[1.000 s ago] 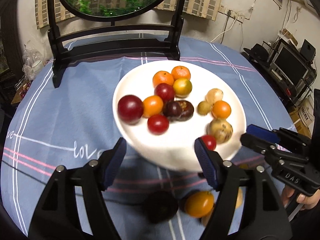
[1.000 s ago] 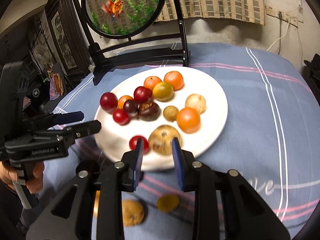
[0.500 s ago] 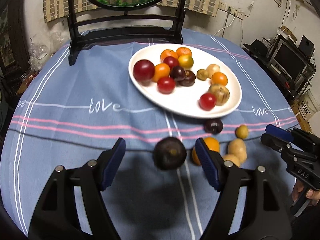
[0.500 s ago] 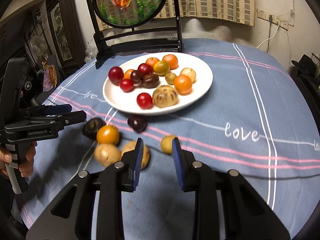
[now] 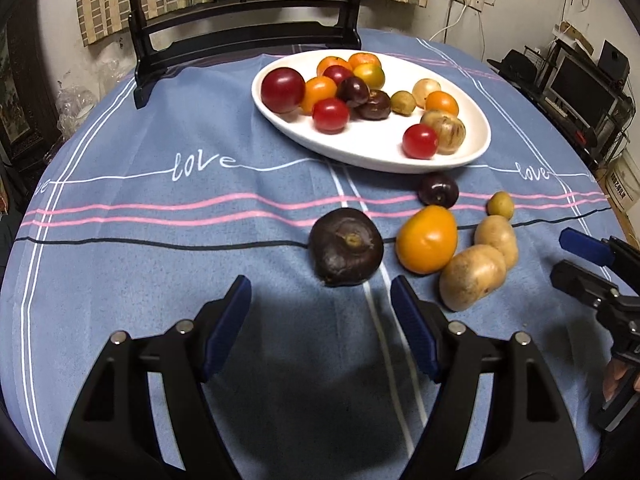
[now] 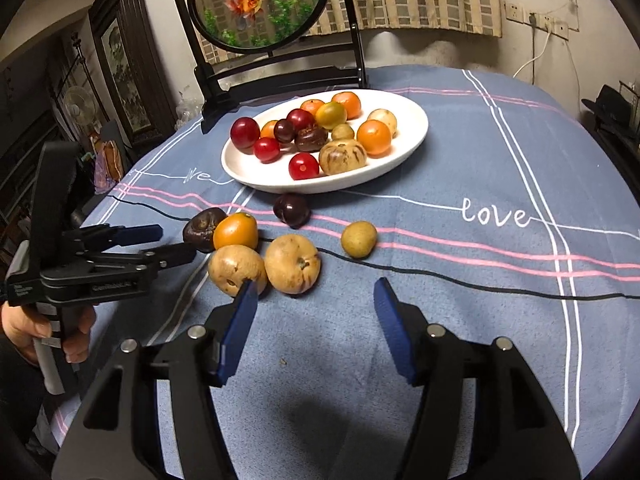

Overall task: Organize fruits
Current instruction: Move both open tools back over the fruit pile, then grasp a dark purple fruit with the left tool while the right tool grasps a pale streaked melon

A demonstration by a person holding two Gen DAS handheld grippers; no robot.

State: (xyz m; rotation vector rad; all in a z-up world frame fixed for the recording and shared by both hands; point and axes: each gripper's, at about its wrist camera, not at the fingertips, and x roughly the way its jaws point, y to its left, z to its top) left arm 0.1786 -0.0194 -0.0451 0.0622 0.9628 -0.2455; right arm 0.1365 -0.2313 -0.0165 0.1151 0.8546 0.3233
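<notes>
Both tools hang over the blue-clothed worktop [image 5: 120, 240] with nothing in them. The left hand-held gripper [image 5: 320, 312] is spread wide, the dark wrinkled fruit [image 5: 346, 246] just past its tips at 12 o'clock. The right hand-held gripper [image 6: 314, 308] is also wide open, bare cloth between its pads, with two tan fruits [image 6: 292, 262] at 11 o'clock. An orange fruit [image 5: 427, 239], a dark plum [image 5: 438, 189] and a small green fruit [image 5: 500, 205] lie loose near the white plate [image 5: 372, 156], whose near rim sits at 12 o'clock, the plum just beside it. Open cloth lies at 9 o'clock in the left view.
</notes>
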